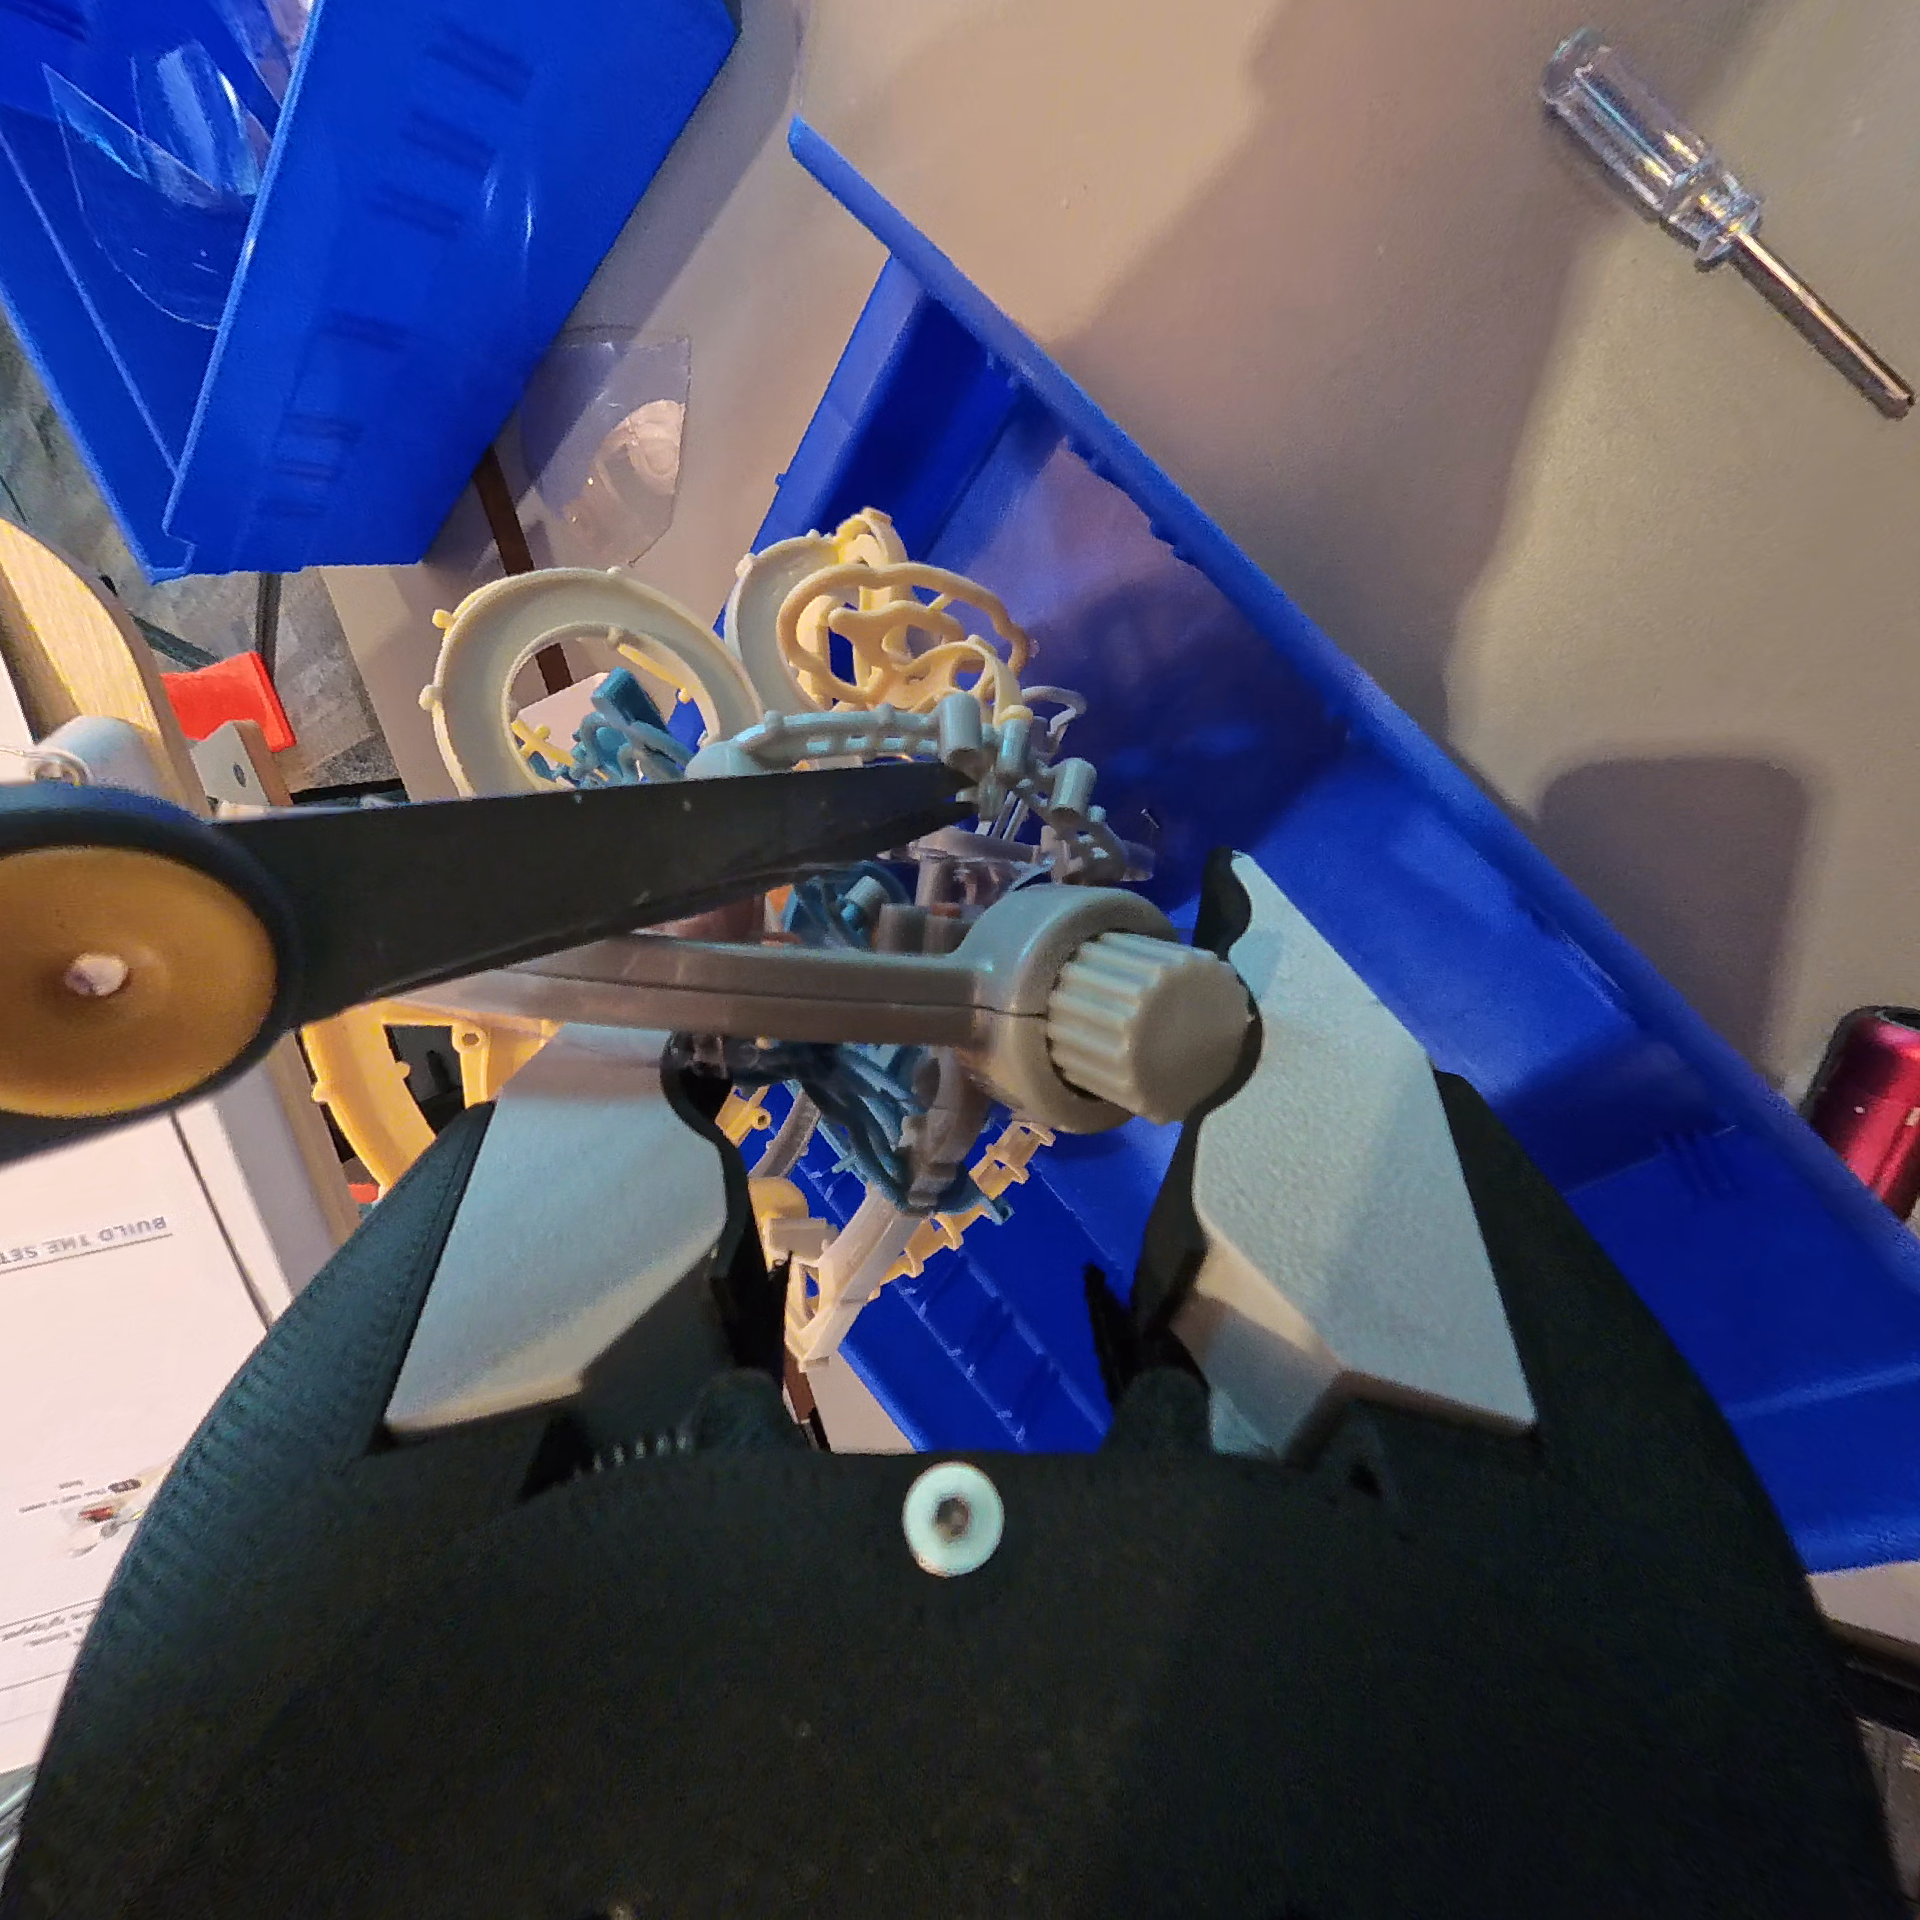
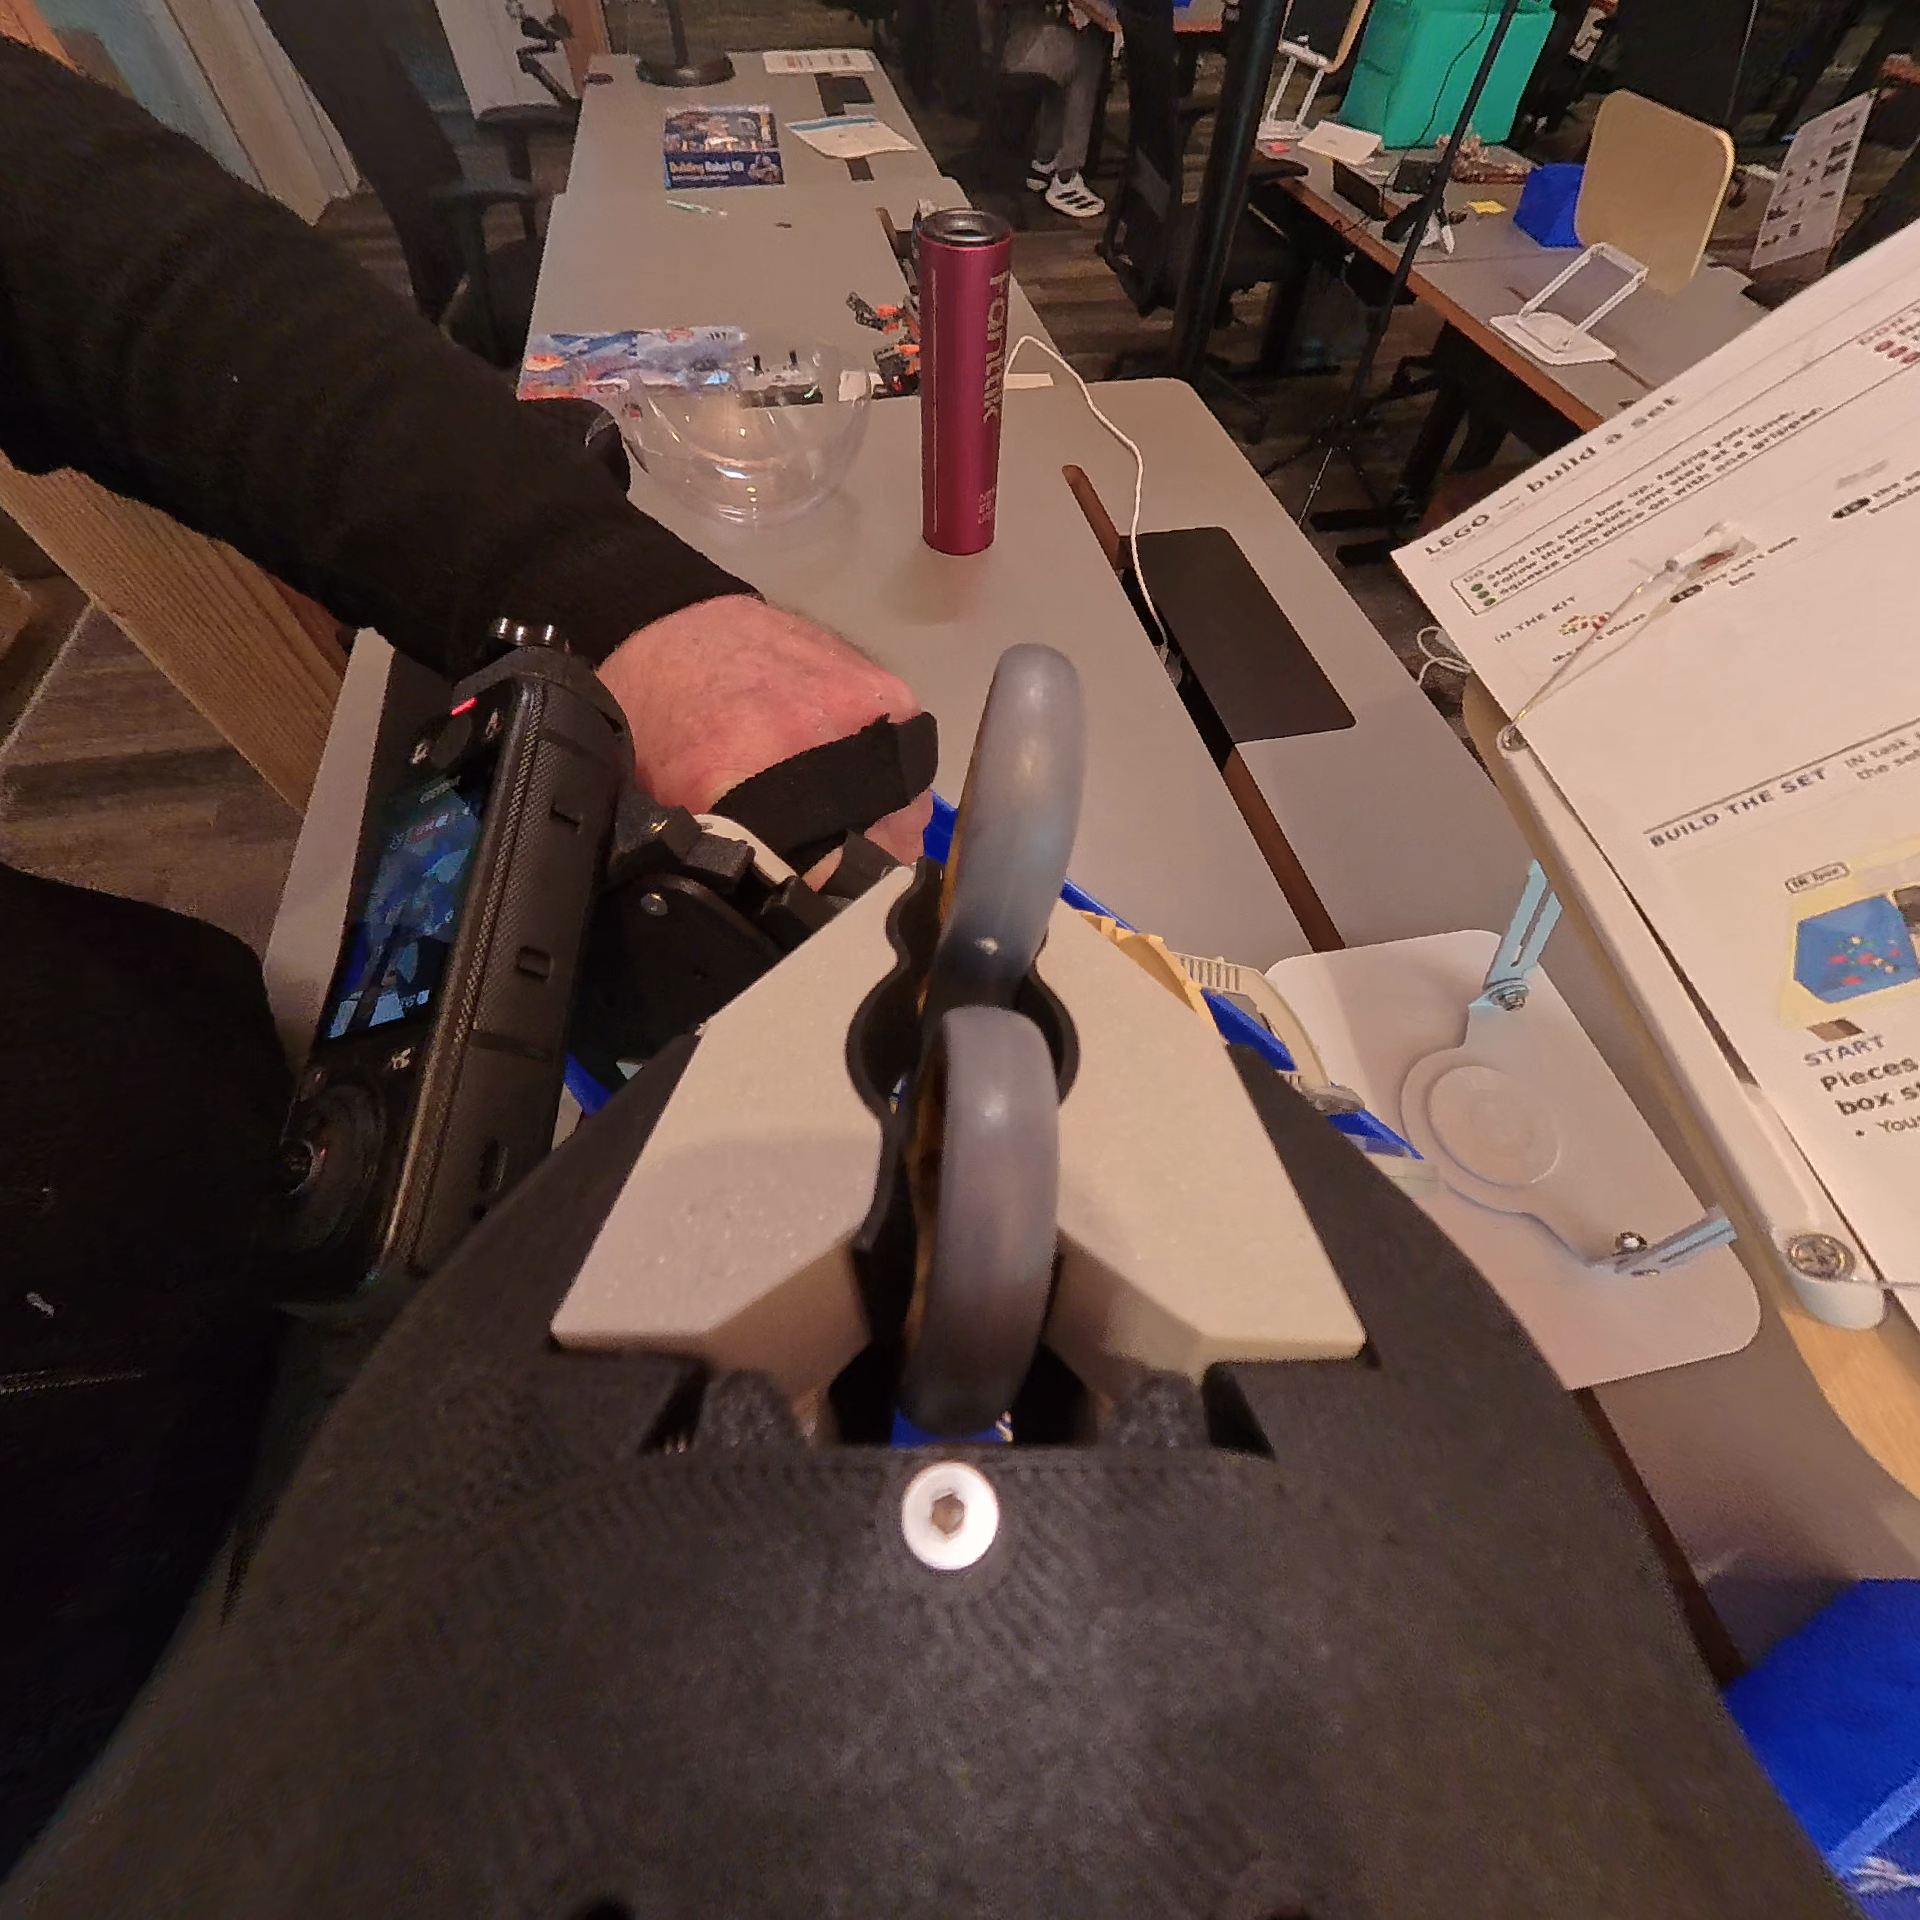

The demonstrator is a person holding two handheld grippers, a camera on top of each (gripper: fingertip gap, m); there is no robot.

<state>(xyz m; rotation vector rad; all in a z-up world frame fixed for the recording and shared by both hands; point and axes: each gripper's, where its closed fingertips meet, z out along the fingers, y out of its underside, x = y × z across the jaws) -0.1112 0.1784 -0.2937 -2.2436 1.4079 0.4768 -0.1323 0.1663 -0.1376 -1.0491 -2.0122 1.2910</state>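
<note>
**Scissors meet plastic part over blue bin**

Left wrist view, L to R: scissors (image 1: 582,883) reach in from the left edge, black blades nearly together, tips touching a grey sprue (image 1: 997,758) atop a heap of cream, blue and grey plastic parts. The heap sits in a blue bin (image 1: 1455,883) on the desk (image 1: 1351,312). A second blue bin (image 1: 364,291) lies upper left. The left gripper (image 1: 966,1049) has its fingers apart w/ a grey knobbed part (image 1: 1101,1013) between them; the knob end touches the right finger (image 1: 1340,1143), whether it's pinched can't be told. Far right: a clear-handled screwdriver (image 1: 1704,208) flat on the desk, and a magenta cylinder (image 1: 1881,1101) at the edge.

Right wrist view, L to R: a black-sleeved hand (image 2: 758,717) holds the other gripper's handle. Behind it, a clear bowl (image 2: 748,436) and the magenta cylinder (image 2: 961,384) stand upright on the desk (image 2: 1143,779). Centre: the right gripper (image 2: 961,997) is clamped on the scissors' grey handle loops (image 2: 997,1039), fingers pressed to both sides. Right: a printed sheet (image 2: 1714,675) on a tilted stand.
</note>
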